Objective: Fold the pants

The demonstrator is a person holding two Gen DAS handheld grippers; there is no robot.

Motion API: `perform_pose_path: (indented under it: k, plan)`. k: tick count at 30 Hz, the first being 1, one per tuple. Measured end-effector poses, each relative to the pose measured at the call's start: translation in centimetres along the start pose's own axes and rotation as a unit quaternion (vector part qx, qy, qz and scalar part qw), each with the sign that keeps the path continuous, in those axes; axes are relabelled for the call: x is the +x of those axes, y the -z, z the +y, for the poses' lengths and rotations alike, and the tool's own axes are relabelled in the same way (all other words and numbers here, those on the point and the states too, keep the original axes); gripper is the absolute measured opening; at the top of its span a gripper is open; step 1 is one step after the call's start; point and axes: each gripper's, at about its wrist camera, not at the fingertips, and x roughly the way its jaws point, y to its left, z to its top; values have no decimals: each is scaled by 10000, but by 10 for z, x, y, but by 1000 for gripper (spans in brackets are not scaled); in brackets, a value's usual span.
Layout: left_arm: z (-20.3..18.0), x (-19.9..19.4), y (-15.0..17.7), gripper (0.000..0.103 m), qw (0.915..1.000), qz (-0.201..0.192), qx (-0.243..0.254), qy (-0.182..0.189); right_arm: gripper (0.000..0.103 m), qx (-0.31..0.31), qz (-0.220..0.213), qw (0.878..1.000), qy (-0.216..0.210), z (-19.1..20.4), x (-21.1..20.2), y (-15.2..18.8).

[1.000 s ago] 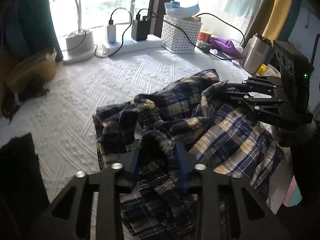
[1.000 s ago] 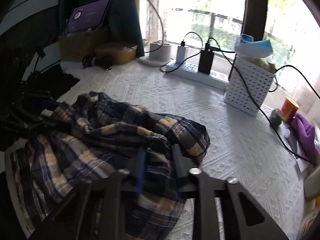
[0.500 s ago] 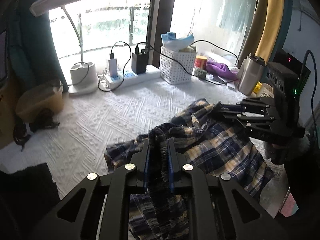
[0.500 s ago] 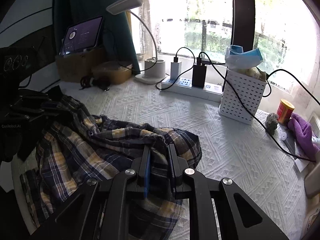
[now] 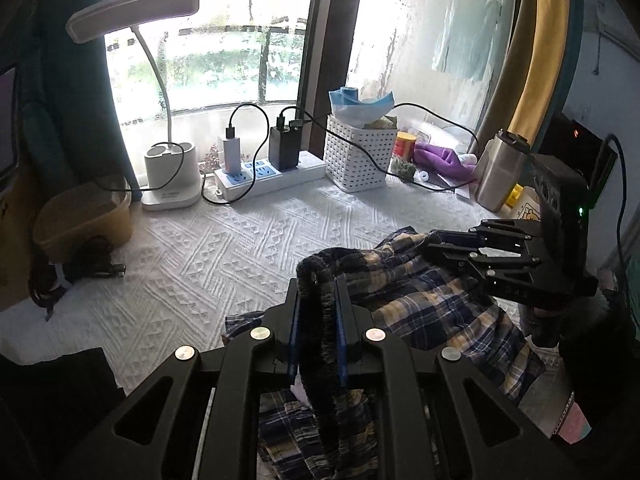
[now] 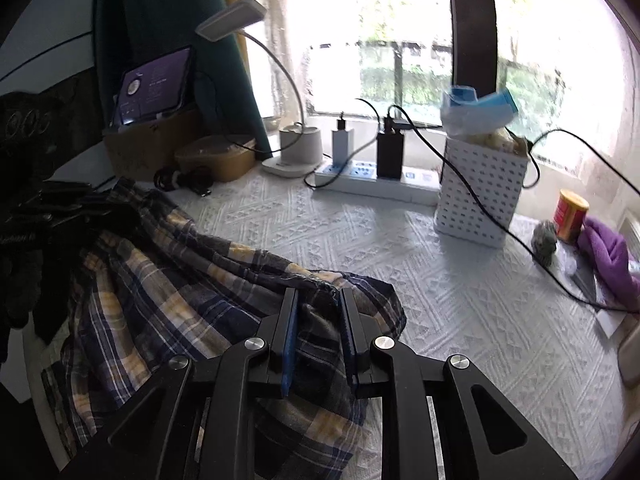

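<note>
The plaid pants, navy, yellow and white, hang between my two grippers above the white textured cloth. My left gripper is shut on a bunched edge of the pants. My right gripper is shut on another edge of the pants. In the left wrist view the right gripper shows at the right, clamped on the fabric. In the right wrist view the left gripper shows only as a dark shape at the left edge. The lower part of the pants drapes below, partly hidden by the fingers.
At the back stand a desk lamp, a power strip with chargers and cables, a white perforated basket, a red can, a purple cloth and a steel flask. A tablet and a brown container sit at the left.
Both grippers have shut on the pants and lifted them off the cloth; the heap has pulled up and stretched between them.
</note>
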Motion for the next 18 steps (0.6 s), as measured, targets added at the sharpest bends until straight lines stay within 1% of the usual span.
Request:
perform_pose_path:
  k: [1, 3, 8, 11, 13, 16, 18]
  plan:
    - [2, 0, -1, 13, 10000, -7, -16, -1, 20, -7, -1, 10000, -2, 1, 0, -1]
    - [3, 0, -3, 13, 10000, -24, -25, 11, 16, -17, -33, 10000, 9, 2, -1, -5]
    - [8, -8, -11, 13, 9997, -208, -52, 111, 16, 54, -215, 9997, 107, -1, -7, -18]
    - [16, -3, -14, 13, 9996, -224, -113, 87, 16, 110, -189, 9996, 182, -5, 0, -25]
    - [25, 9, -13, 13, 9995, -124, -265, 121, 16, 153, -75, 9997, 172, -8, 9, -26]
    - [40, 33, -7, 13, 9988, 141, -467, -19, 16, 219, -24, 9997, 126, -10, 15, -27]
    - [49, 44, -1, 13, 9978, 261, -604, -29, 16, 268, 12, 9995, 158, -14, 15, -27]
